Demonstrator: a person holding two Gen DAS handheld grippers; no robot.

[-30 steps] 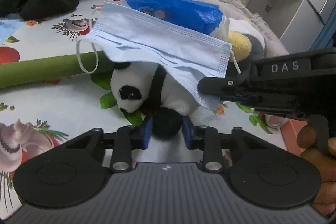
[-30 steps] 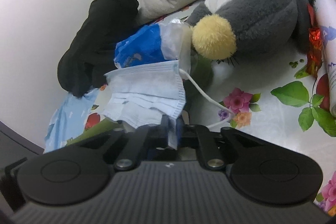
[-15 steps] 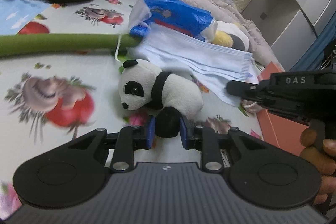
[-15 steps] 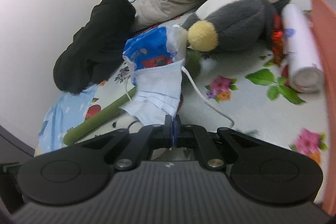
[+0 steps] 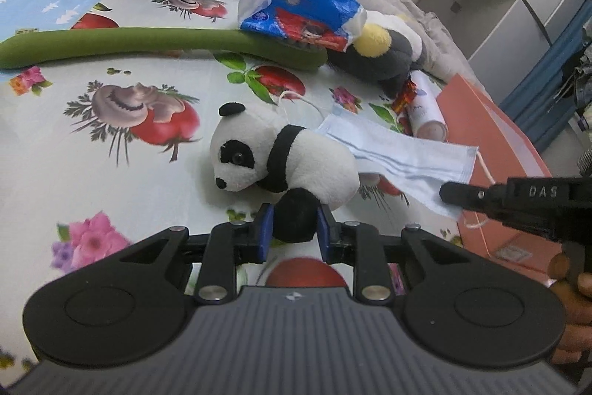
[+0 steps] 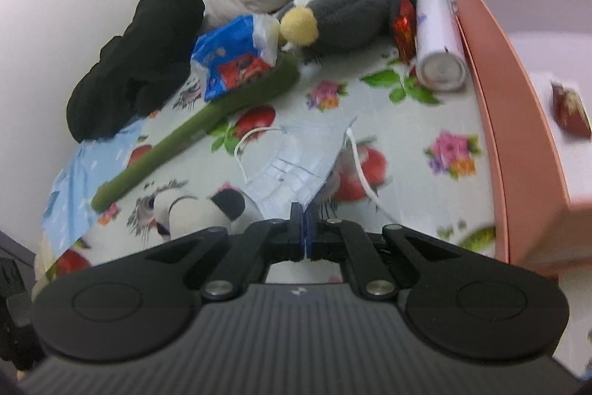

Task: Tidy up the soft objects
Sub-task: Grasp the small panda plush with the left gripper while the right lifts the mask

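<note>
Left tongs (image 5: 294, 228) pinch the panda plush (image 5: 281, 161) by one black paw, keeping it clear of the bed. Right tongs (image 6: 303, 228) (pressed together) nip the face mask (image 6: 292, 161) corner, likely bound for the pink box (image 6: 518, 143).

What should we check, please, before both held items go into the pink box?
1. Left tool shut on the panda by its black leg: ok.
2. Right tool shut on the face mask by one corner: ok.
3. Mask ear loops clear of the panda: cannot tell.
4. Pink box open on top: ok.
5. Room inside the box: cannot tell; one small red item shows.
</note>
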